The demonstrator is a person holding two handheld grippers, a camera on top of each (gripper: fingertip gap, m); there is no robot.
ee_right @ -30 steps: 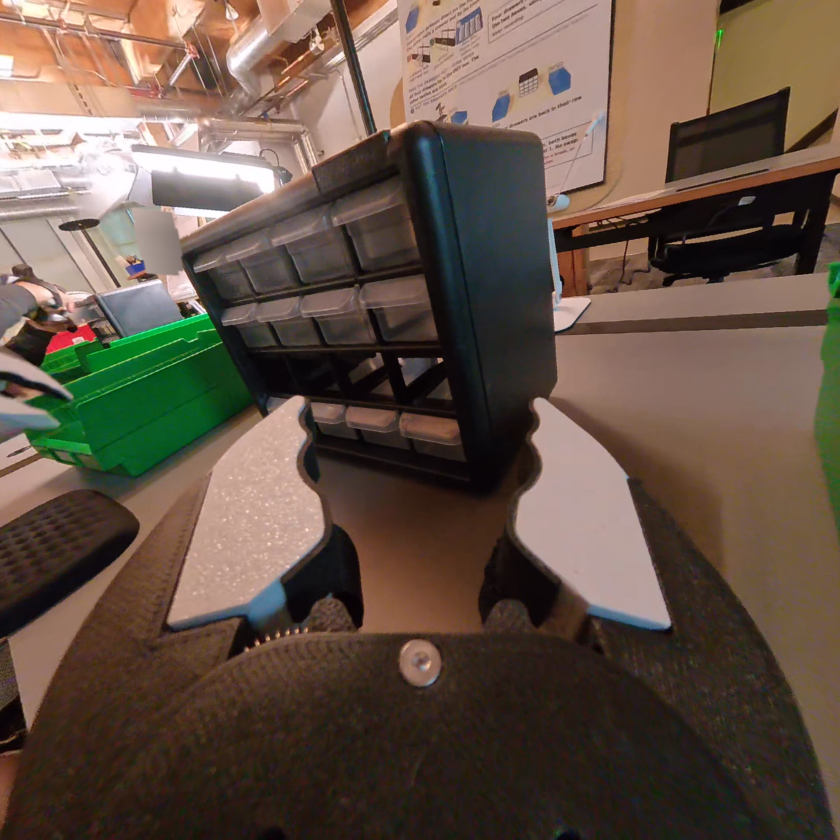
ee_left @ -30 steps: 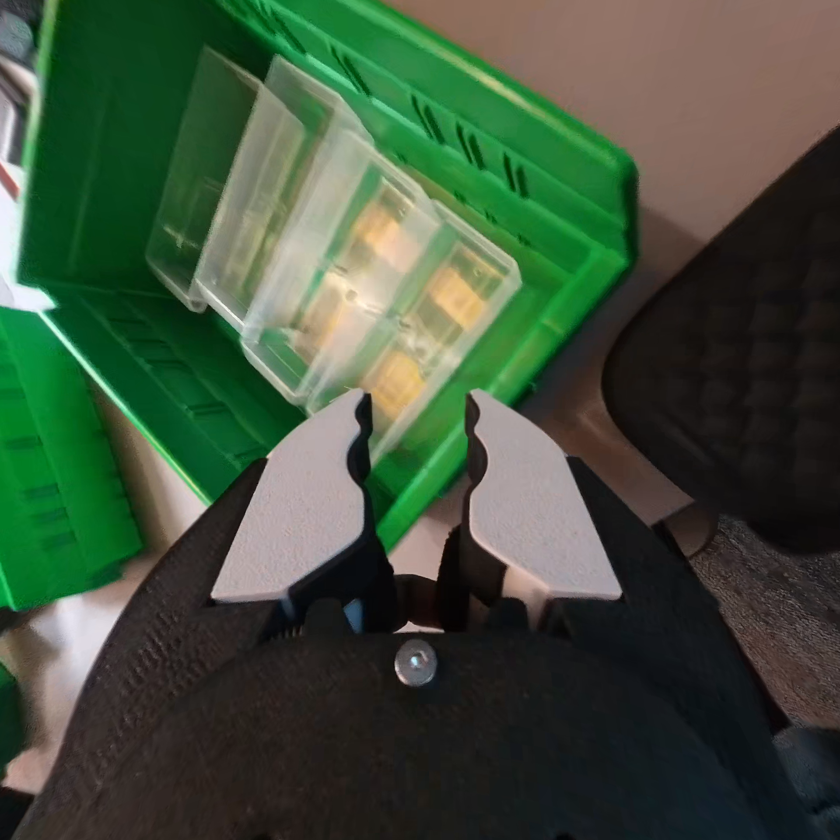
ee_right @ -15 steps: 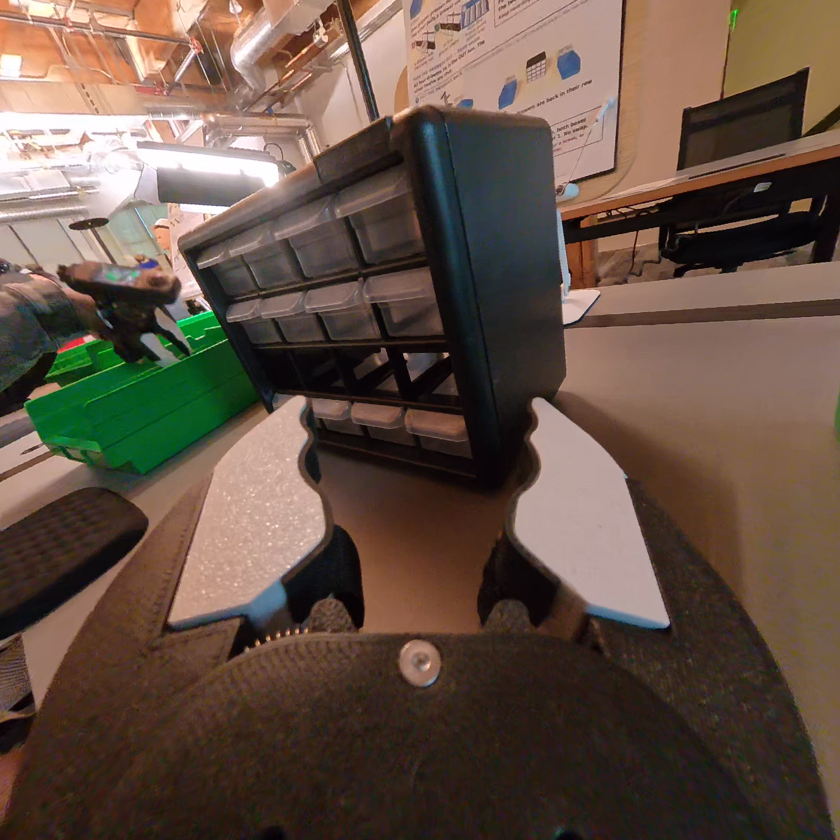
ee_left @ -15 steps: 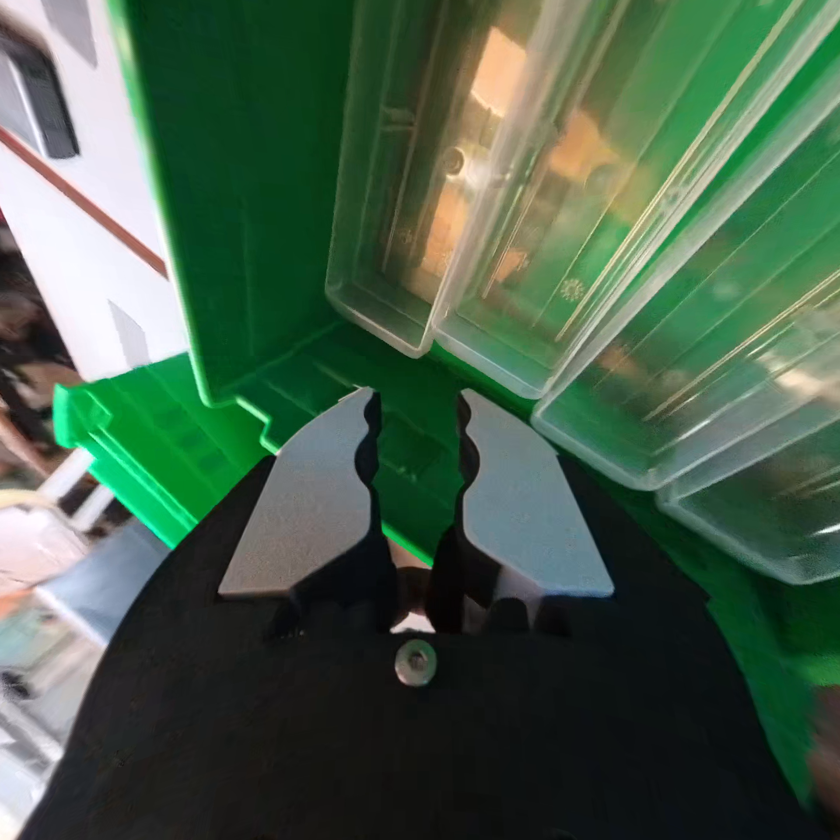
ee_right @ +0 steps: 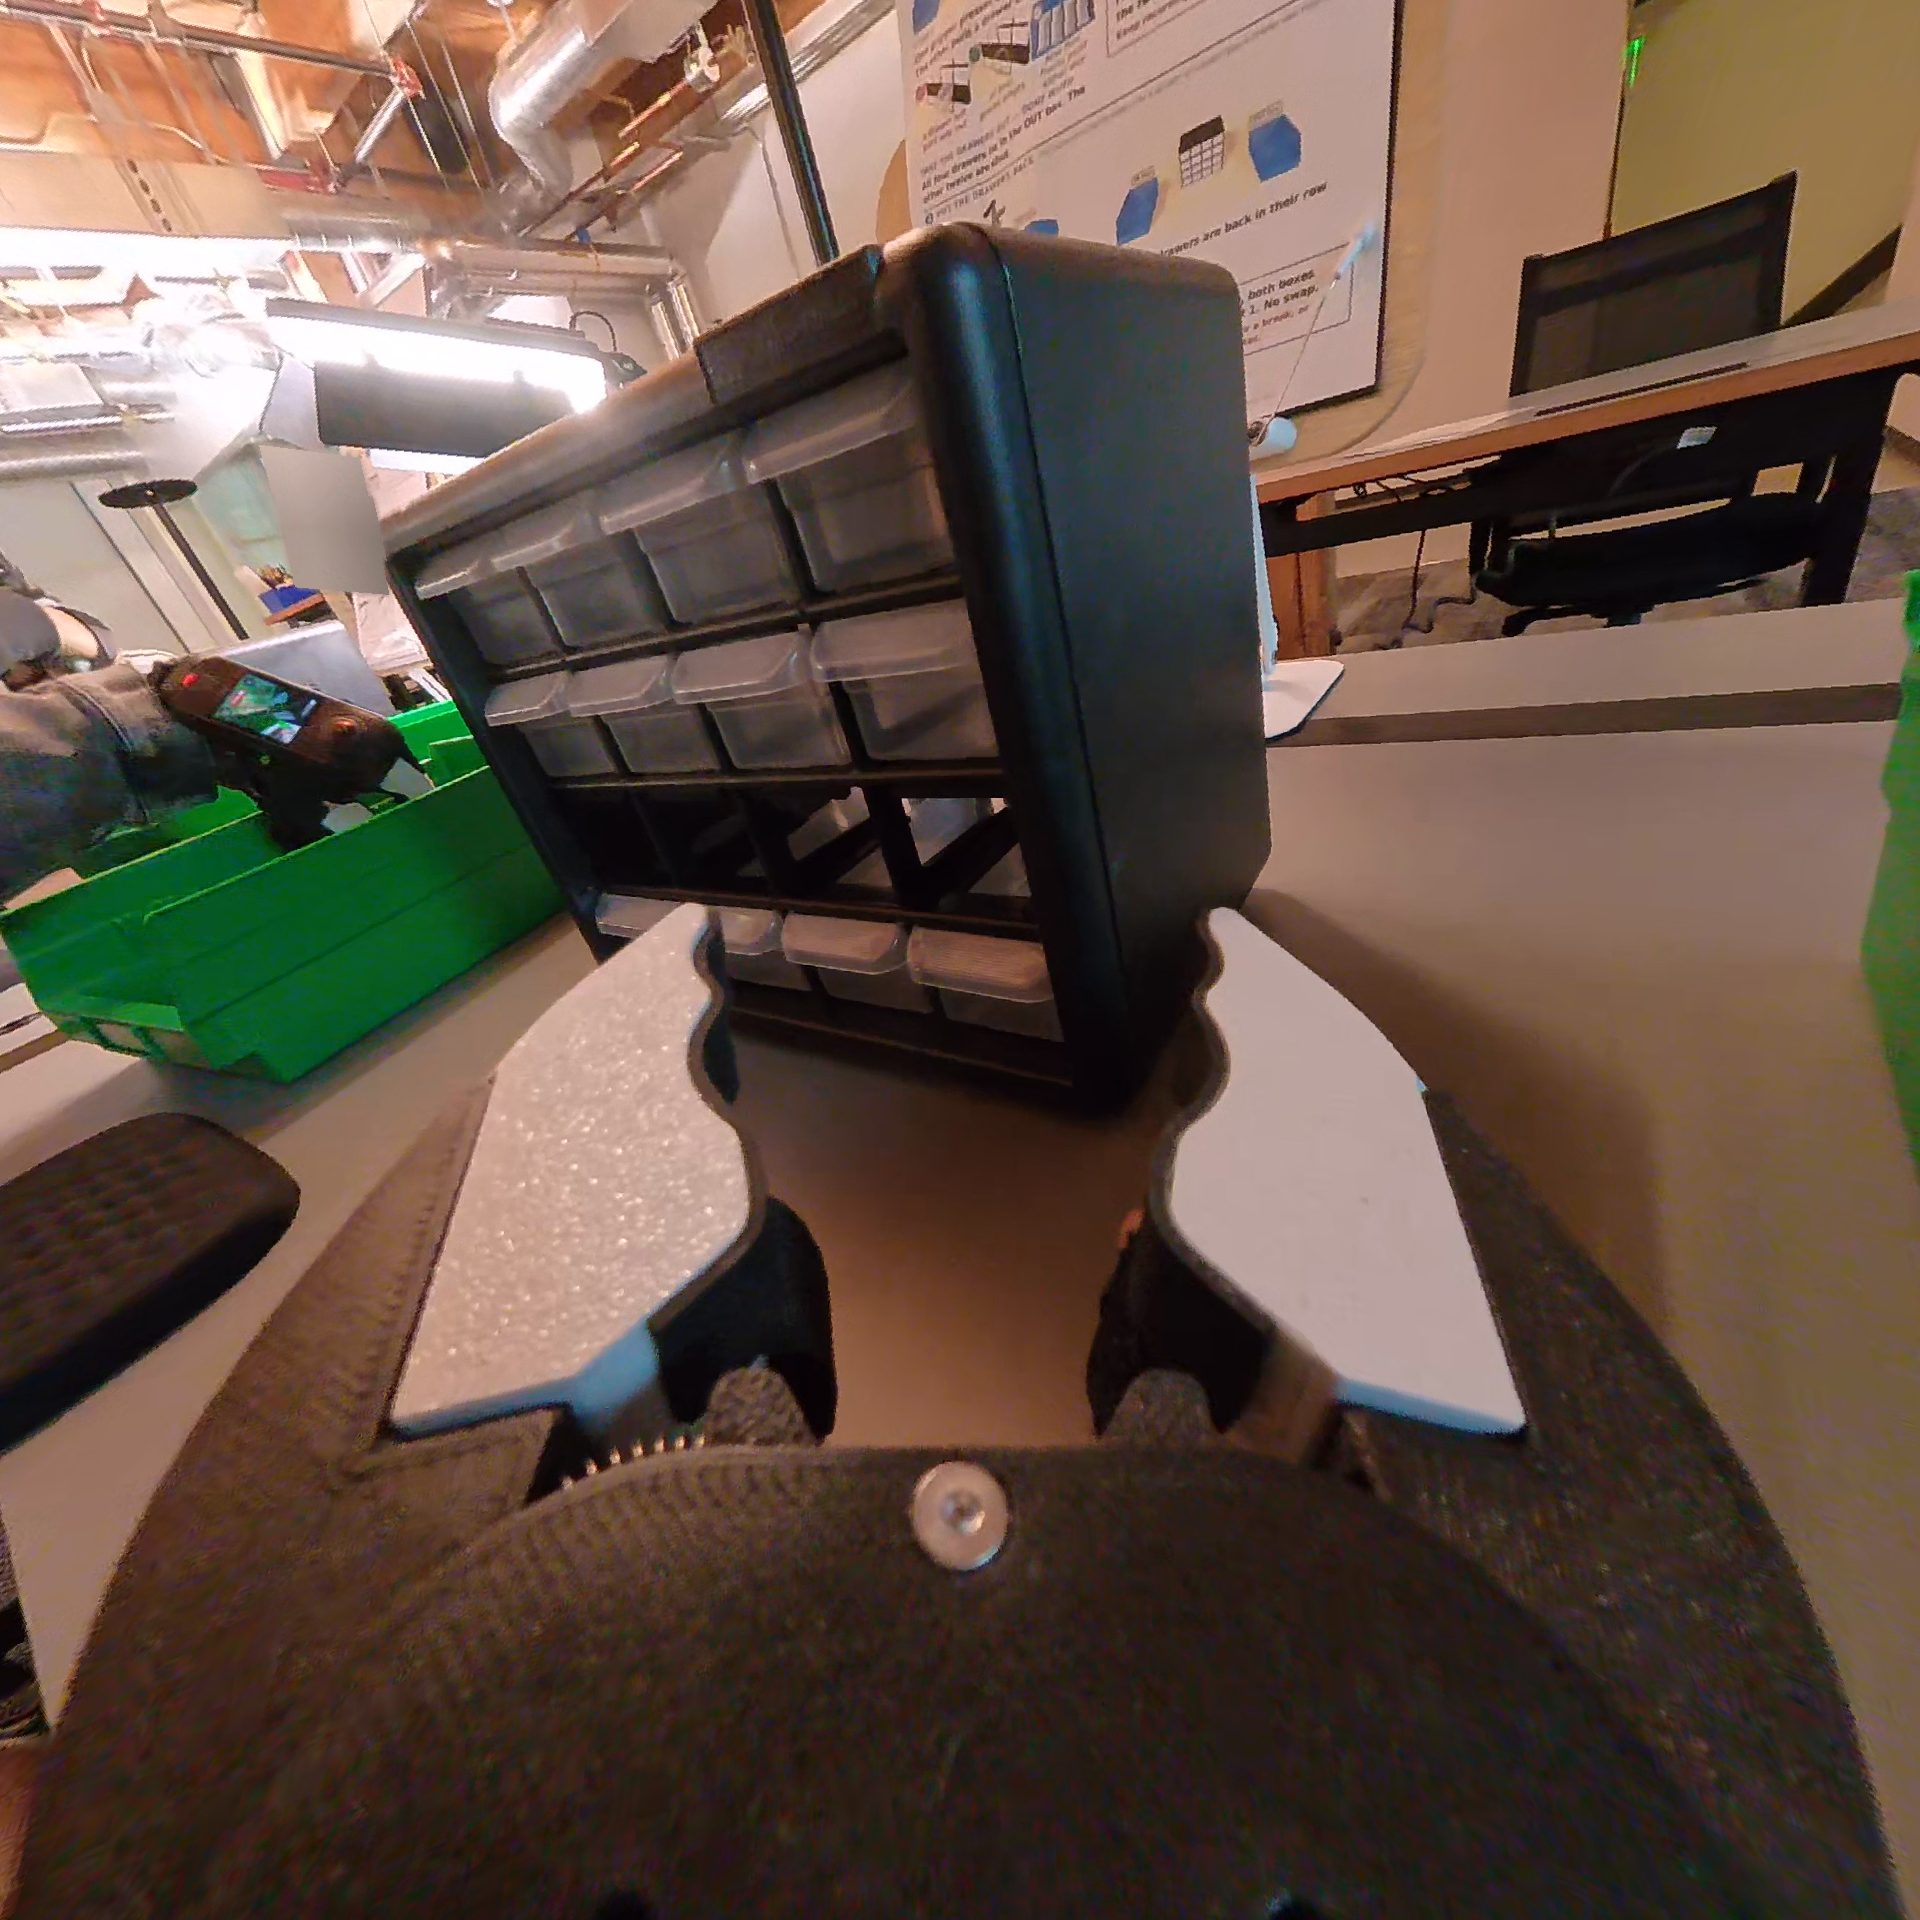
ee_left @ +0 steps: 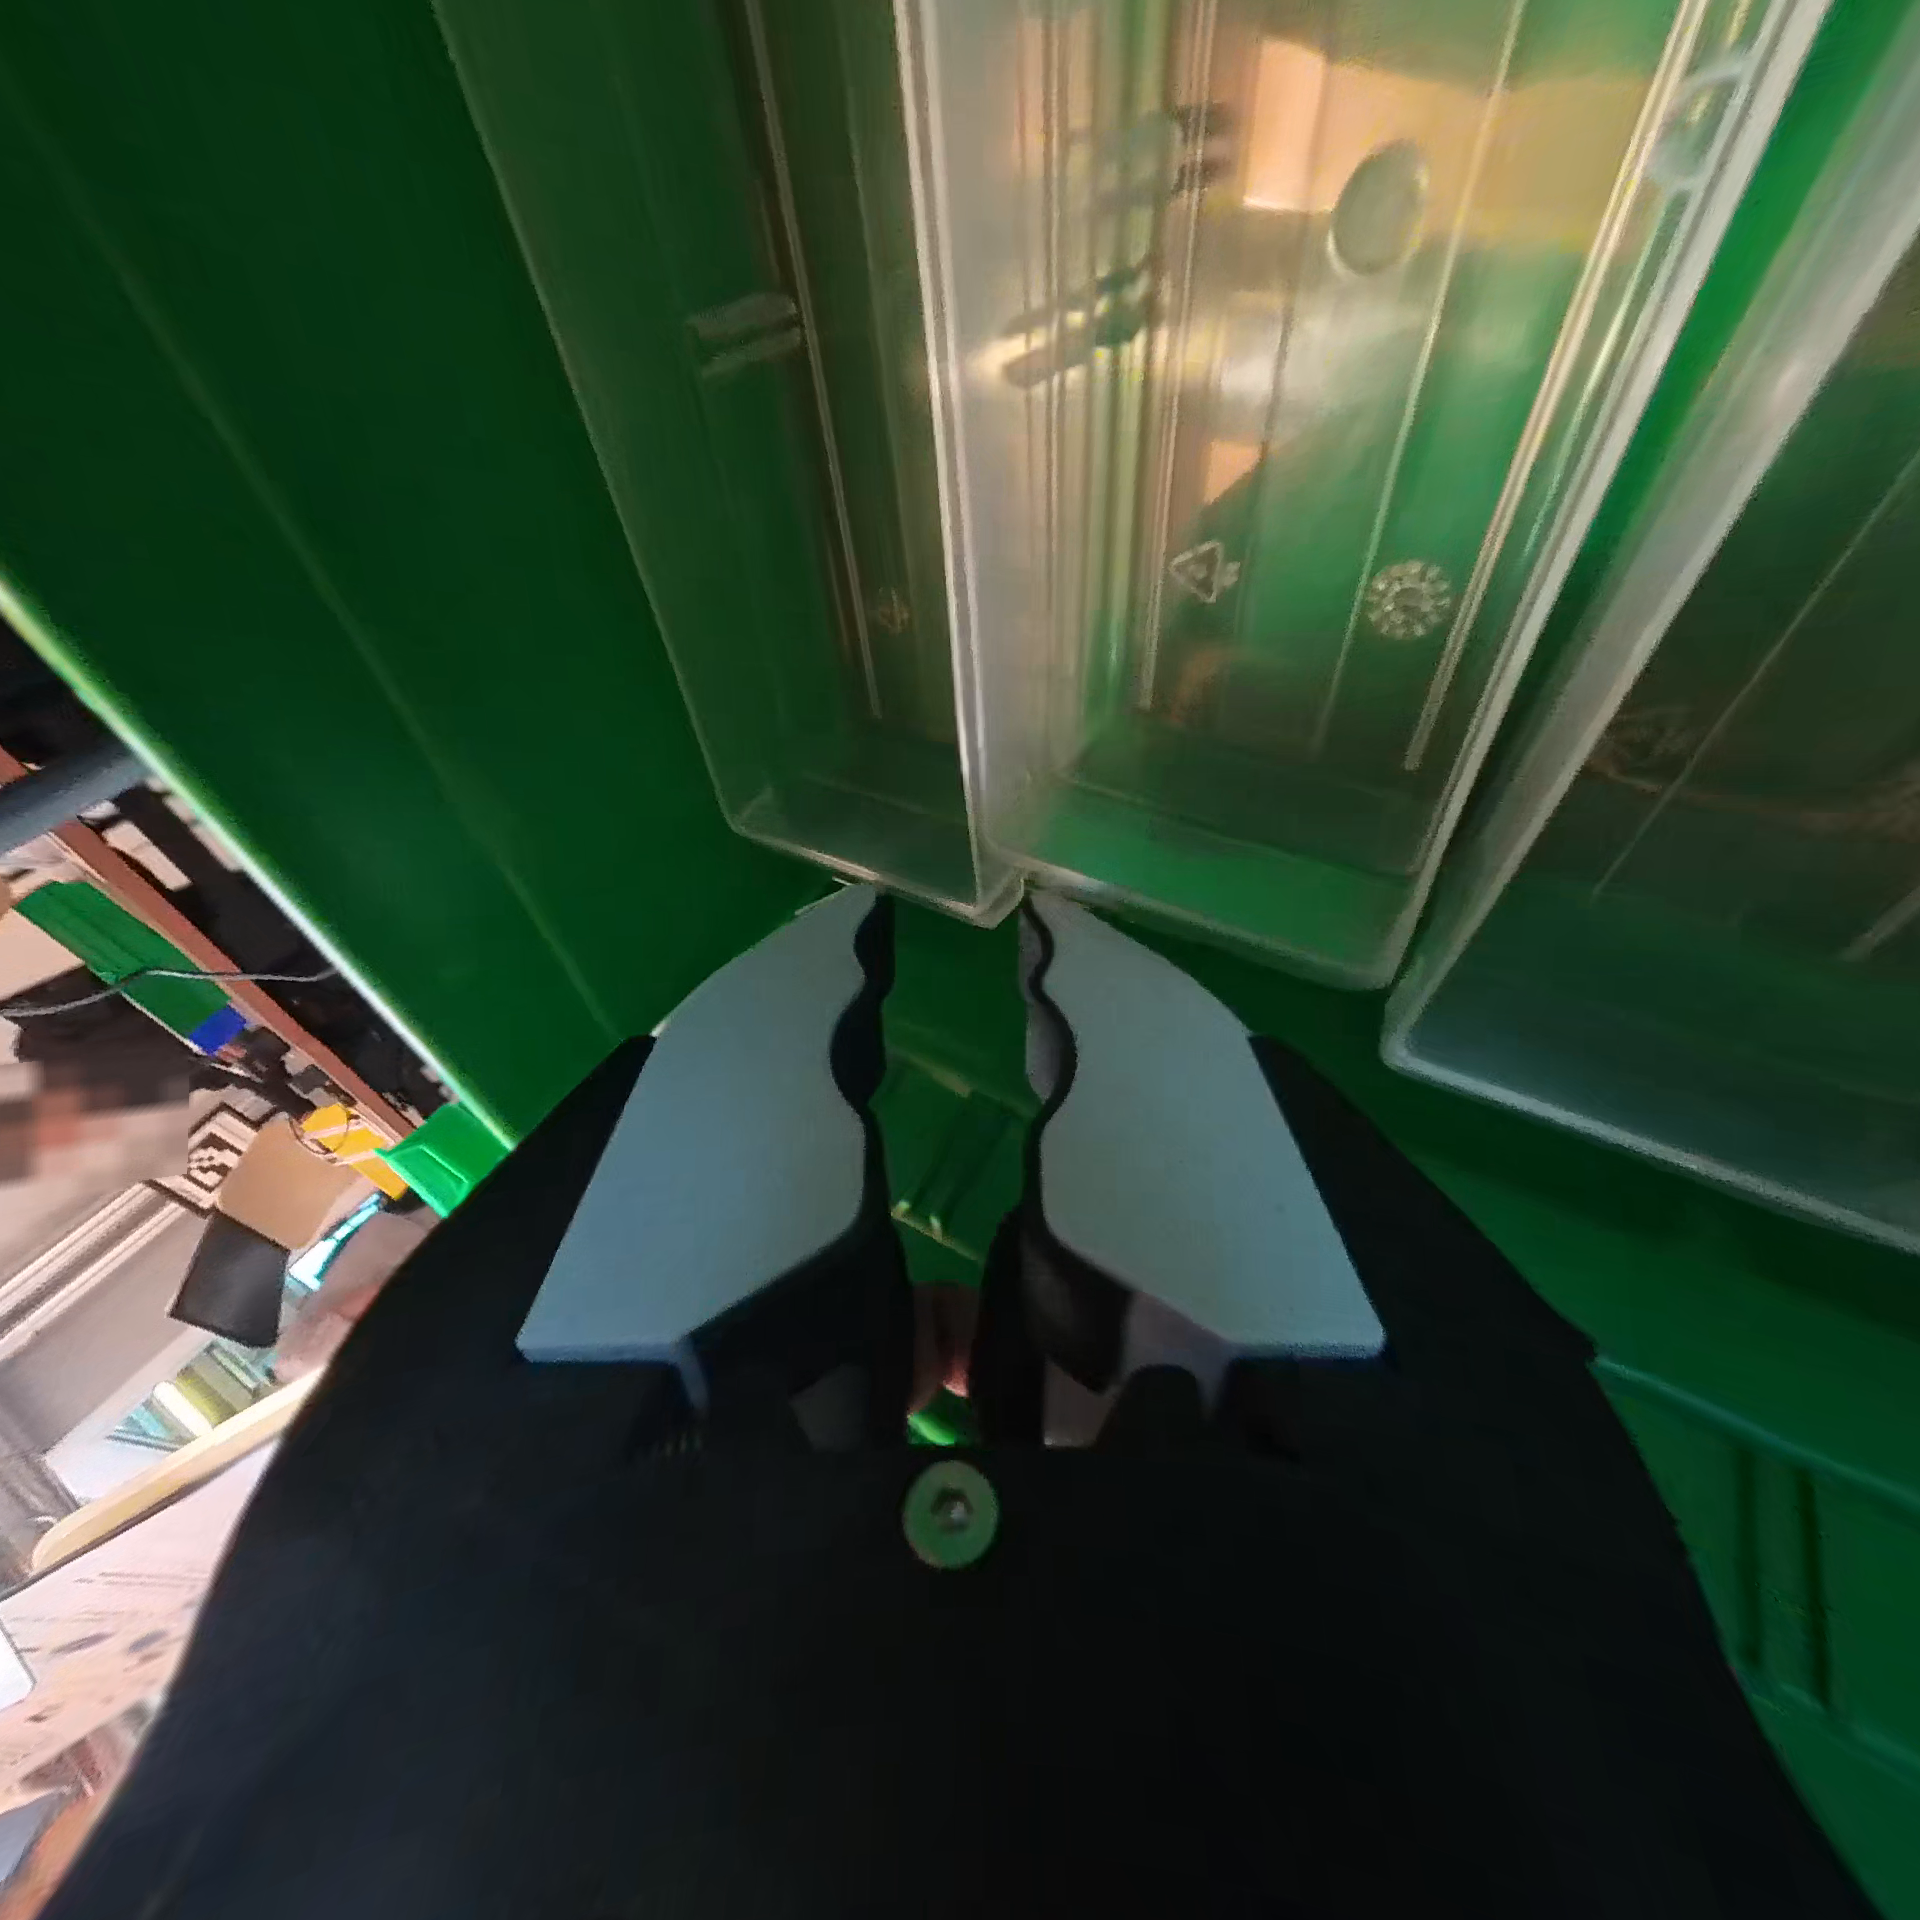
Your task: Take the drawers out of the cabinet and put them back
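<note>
Lying in green bin (ee_left: 312,520) | clear drawers (ee_left: 1195,520) (empty) | side by side

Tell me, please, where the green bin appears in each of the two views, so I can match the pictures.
Left wrist view: the green bin fills most of the picture; its wall is at the left, and clear drawers lie in it.
Right wrist view: it stands at the left, on the table, beside the black cabinet.
Shared landmark: the left gripper, which in the right wrist view reaches into the bin.
</note>
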